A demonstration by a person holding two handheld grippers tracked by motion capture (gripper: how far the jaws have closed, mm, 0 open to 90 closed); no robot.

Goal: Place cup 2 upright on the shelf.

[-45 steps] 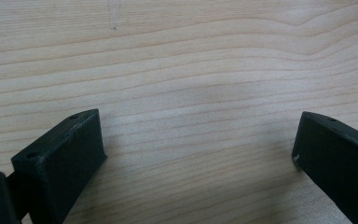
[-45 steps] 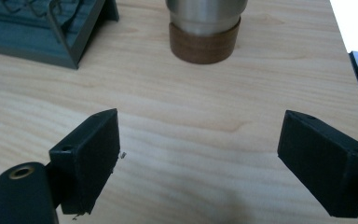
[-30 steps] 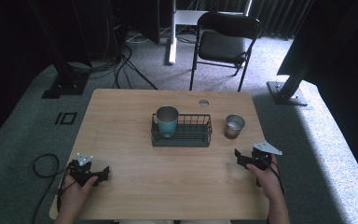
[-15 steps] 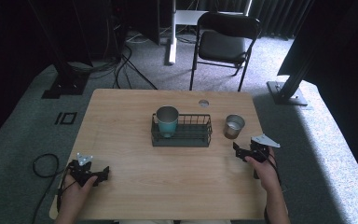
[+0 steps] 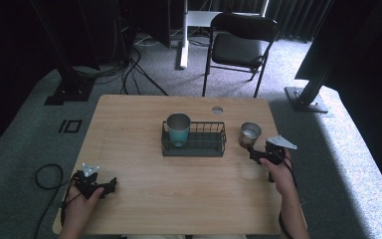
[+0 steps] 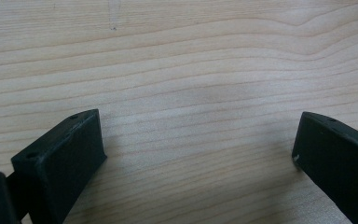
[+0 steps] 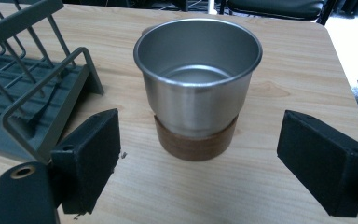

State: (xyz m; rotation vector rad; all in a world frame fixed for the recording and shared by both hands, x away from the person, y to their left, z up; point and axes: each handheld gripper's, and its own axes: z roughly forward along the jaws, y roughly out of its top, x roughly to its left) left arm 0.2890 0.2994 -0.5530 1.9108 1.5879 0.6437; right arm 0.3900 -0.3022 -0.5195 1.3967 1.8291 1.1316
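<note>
Your right gripper [image 5: 256,153] sits just short of the steel cup [image 5: 249,134], and that is the relation your next move turns on: the cup lies straight ahead of it, a little farther up the worktop [image 5: 129,124] and close beside the right end of the wire basket [image 5: 194,149]. In the right gripper view the cup [image 7: 198,93] stands upright on its brown base, centred between the two black jaws, which are spread wide with nothing between them; the pads do not touch the cup wall on either side. The cup's axis is vertical, so a level approach should bring the jaws around its lower body. The basket's end [image 7: 37,93] shows to the left in that view, near the cup but apart from it, so there looks to be room for that side's jaw to pass, though not much.

Your left gripper [image 5: 102,186] rests near the front left corner of the worktop, well apart from both cups. Its jaws are also wide, and in the left gripper view there is bare wood [image 6: 191,93] between them. The right hand is plainly the nearer one for this cup.

The teal cup [image 5: 178,128] already stands inside the basket at its left end, leaving the right part free.
</note>
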